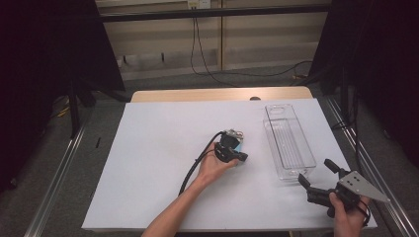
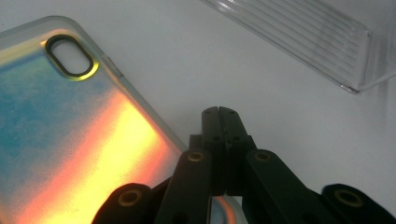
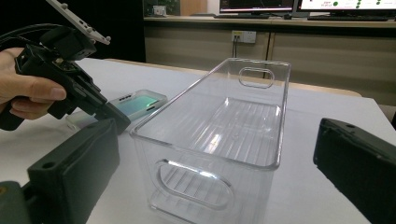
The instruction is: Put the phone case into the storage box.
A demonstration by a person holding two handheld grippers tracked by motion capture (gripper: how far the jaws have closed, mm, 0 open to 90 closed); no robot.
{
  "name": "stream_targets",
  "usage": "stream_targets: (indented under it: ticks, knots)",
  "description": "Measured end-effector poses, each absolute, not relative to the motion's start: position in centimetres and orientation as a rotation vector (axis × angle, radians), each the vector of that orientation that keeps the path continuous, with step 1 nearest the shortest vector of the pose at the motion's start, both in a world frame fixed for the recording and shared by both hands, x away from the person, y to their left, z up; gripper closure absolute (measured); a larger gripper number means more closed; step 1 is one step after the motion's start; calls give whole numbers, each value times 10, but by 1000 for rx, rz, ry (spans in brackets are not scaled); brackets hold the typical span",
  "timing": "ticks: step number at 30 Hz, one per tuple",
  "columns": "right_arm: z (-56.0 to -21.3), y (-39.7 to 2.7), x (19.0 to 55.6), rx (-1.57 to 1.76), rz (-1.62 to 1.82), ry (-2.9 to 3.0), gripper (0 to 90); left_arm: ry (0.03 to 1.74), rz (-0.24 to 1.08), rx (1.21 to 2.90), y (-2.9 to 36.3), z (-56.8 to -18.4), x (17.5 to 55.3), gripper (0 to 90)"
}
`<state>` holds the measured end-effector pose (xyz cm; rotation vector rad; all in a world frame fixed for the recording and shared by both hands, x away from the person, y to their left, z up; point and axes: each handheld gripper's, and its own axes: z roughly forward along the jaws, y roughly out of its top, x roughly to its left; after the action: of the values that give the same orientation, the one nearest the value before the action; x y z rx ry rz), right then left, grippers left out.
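A clear phone case [image 2: 70, 140] with a blue-to-orange sheen and an oval camera cutout lies flat on the white table. It peeks out from under the left hand as a blue patch, the case [image 1: 238, 144], and looks greenish in the right gripper view, the case [image 3: 140, 103]. My left gripper [image 2: 219, 112] is shut with nothing between its jaws. Its tips rest low over the table just beside the case's long edge. In the high view the left gripper [image 1: 242, 157] points toward the bin. My right gripper [image 1: 317, 173] is wide open near the table's front right corner, facing the bin's near end.
A long clear plastic bin [image 1: 289, 140] with handle cutouts stands empty at the right of the white table [image 1: 163, 148]. The bin [image 3: 210, 154] sits between my right jaws' line of sight; the bin's corner [image 2: 299, 32] lies ahead of the left gripper. A cable [image 1: 195, 165] trails from the left gripper.
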<state>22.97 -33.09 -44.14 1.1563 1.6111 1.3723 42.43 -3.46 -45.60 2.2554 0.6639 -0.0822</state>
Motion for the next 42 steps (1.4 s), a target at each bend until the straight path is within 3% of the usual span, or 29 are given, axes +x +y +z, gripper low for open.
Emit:
stream_targets:
  ticks: [42]
  knots:
    - [-441, -331, 230, 1157, 1371, 1612, 0, 705, -47, 2252, -8, -455, 427, 900]
